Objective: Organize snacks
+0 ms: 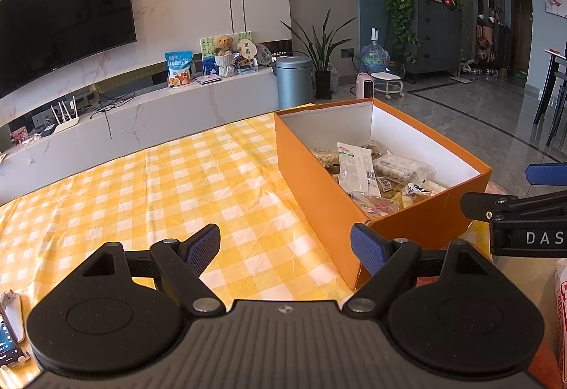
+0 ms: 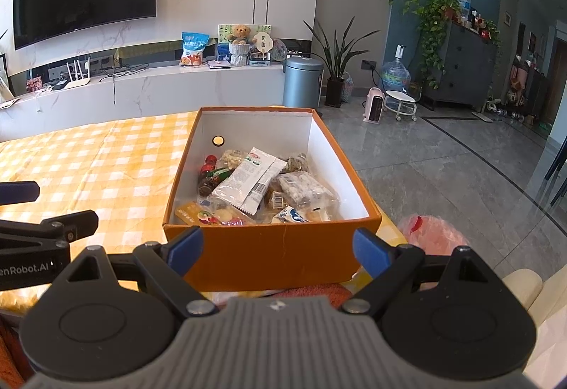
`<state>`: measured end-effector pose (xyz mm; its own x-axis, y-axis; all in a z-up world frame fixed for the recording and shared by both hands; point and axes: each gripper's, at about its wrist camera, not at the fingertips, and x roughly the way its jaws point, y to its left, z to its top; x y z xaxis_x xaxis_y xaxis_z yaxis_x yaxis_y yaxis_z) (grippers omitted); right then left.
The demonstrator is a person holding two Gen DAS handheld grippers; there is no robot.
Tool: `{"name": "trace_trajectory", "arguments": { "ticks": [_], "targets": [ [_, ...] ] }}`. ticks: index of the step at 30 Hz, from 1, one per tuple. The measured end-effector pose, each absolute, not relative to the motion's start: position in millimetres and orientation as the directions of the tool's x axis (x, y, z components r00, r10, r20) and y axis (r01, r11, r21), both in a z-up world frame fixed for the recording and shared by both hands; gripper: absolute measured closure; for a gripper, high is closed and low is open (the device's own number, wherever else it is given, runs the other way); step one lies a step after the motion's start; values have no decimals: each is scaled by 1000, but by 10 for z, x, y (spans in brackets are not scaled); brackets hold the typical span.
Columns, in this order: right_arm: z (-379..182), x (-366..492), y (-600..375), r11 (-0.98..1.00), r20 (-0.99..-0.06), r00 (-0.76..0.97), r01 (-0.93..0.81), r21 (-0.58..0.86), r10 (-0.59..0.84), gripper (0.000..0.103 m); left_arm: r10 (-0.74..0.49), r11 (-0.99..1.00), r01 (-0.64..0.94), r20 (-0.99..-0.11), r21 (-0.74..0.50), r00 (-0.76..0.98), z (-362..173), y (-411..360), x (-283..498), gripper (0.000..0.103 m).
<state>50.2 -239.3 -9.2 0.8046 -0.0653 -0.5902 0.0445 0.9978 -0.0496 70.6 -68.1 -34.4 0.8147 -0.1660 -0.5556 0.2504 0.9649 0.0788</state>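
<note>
An orange box (image 2: 276,251) with white inner walls stands on the yellow checked tablecloth (image 2: 106,169). It holds several snack packets, with a long white packet (image 2: 251,185) on top and small dark bottles (image 2: 211,174) at its left. The box also shows in the left wrist view (image 1: 319,190), with the white packet (image 1: 356,165) inside. My left gripper (image 1: 285,247) is open and empty, low over the cloth beside the box's left wall. My right gripper (image 2: 278,252) is open and empty, just before the box's near wall.
A phone on a white stand (image 1: 9,336) sits at the table's left edge. A pink plastic bag (image 2: 436,233) lies right of the box, off the table edge. A red and white package (image 1: 560,311) shows at the far right. A TV console and grey bin (image 2: 303,80) stand behind.
</note>
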Motion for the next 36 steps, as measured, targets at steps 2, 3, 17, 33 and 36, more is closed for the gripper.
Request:
{"name": "trace_trajectory", "arguments": {
  "ticks": [2,3,17,33,36],
  "targets": [
    [-97,508,-2393,998,-593,803,46,-49,-66,14,-168,965,251,-559,75,812,-350,-676,706,5],
    [-98,508,-2391,998,-593,803,45,-49,-65,14,-169,965,251,-560,73,811,-352,-670,707,5],
    [-127,508,-2362,998,-597,800,32,-57,-60,14,-169,965,252,-561,74,811,-351,-665,704,6],
    [-156,507,-2341,998,-607,793,14,-61,-48,14,-165,964,251,-555,82,815,-338,-686,670,6],
    [-159,508,-2330,998,-608,792,10,-63,-47,14,-165,965,251,-554,81,816,-334,-684,670,6]
  ]
}}
